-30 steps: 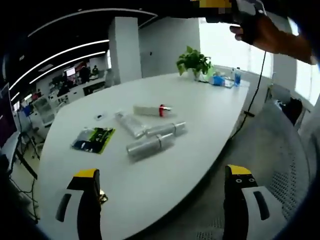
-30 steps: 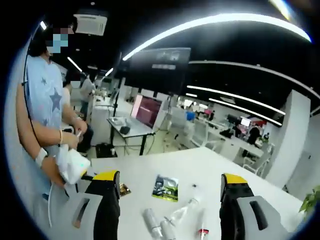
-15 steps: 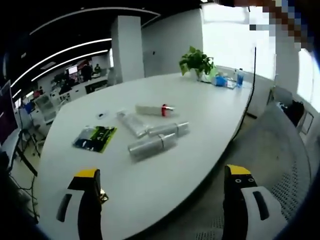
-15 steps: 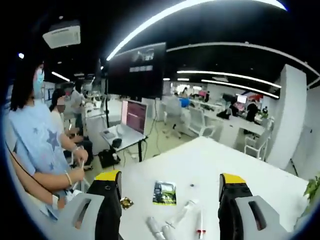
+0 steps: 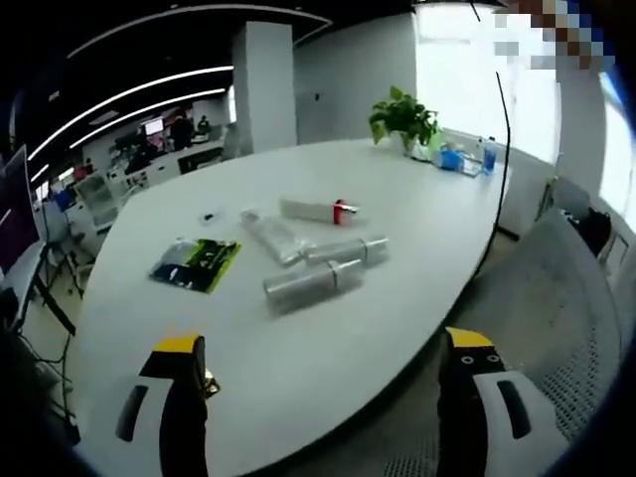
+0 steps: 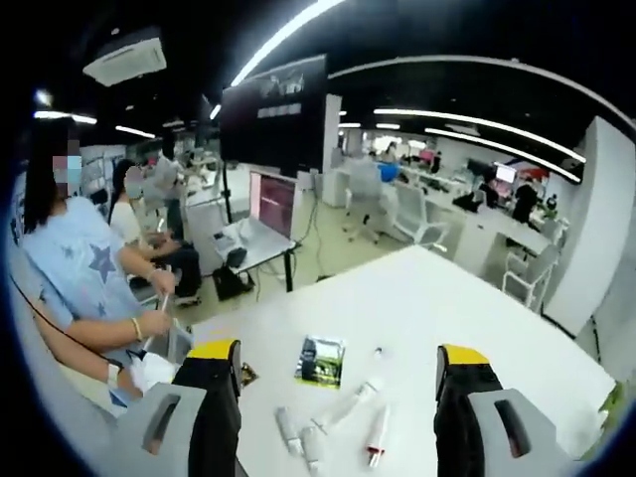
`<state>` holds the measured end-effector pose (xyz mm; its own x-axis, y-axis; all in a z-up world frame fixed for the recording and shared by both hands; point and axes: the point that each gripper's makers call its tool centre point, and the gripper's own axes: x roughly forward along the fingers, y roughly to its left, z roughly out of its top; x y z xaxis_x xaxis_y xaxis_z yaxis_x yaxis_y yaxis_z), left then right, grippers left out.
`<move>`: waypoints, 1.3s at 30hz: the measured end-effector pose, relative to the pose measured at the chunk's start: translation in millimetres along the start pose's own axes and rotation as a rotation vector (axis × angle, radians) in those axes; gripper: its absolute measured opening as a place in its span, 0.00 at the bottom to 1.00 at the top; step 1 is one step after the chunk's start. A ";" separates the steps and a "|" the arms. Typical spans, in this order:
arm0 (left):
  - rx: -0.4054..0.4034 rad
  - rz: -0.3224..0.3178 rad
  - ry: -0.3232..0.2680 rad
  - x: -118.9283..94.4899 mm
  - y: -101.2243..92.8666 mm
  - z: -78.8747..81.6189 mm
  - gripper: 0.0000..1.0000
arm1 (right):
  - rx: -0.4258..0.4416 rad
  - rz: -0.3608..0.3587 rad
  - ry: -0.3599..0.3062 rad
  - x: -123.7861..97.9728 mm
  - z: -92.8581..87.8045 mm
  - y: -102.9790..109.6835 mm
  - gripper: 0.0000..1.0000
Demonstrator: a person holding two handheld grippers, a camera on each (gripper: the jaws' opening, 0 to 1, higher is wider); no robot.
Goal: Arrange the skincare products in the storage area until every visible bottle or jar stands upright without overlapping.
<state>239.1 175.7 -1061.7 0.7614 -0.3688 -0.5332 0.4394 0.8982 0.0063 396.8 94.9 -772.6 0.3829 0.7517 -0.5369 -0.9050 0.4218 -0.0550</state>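
Observation:
Several skincare items lie flat on the white oval table (image 5: 417,229). A clear bottle (image 5: 310,283) is nearest, a second clear bottle (image 5: 346,249) lies behind it, and a clear tube (image 5: 273,237) sits to their left. Furthest back is a white tube with a red cap (image 5: 316,210). My left gripper (image 5: 324,343) hangs open over the table's near edge, short of them. From the right gripper view the same group lies low between the jaws: two small bottles (image 6: 298,435), the clear tube (image 6: 350,402) and the red-capped tube (image 6: 377,434). My right gripper (image 6: 339,354) is open and empty, well above them.
A green and black sachet (image 5: 196,264) lies left of the bottles, also seen as the sachet (image 6: 320,360). A potted plant (image 5: 402,117) and blue bottles (image 5: 482,157) stand at the far end. A mesh chair (image 5: 556,328) is at the right. A seated person (image 6: 79,288) is beside the table.
Both views have shifted with the hands; the right gripper view now shows more of the table. A hand at the top of the left gripper view has gone. The bottles lie unmoved.

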 end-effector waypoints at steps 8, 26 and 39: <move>-0.002 0.005 0.045 3.5 2.2 -6.5 0.83 | 0.103 0.049 0.086 44.9 -27.8 -19.2 0.79; -0.005 0.015 0.106 7.2 6.5 -16.6 0.81 | 0.024 0.133 0.010 124.9 28.6 -15.2 0.76; 0.002 0.026 0.126 6.4 7.4 -20.4 0.79 | -0.176 0.222 0.376 190.3 -94.7 -58.3 0.67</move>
<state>237.5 184.9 -1082.3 0.7067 -0.3125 -0.6348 0.4215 0.9065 0.0229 505.0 165.4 -951.2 0.1125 0.5642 -0.8179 -0.9874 0.1553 -0.0287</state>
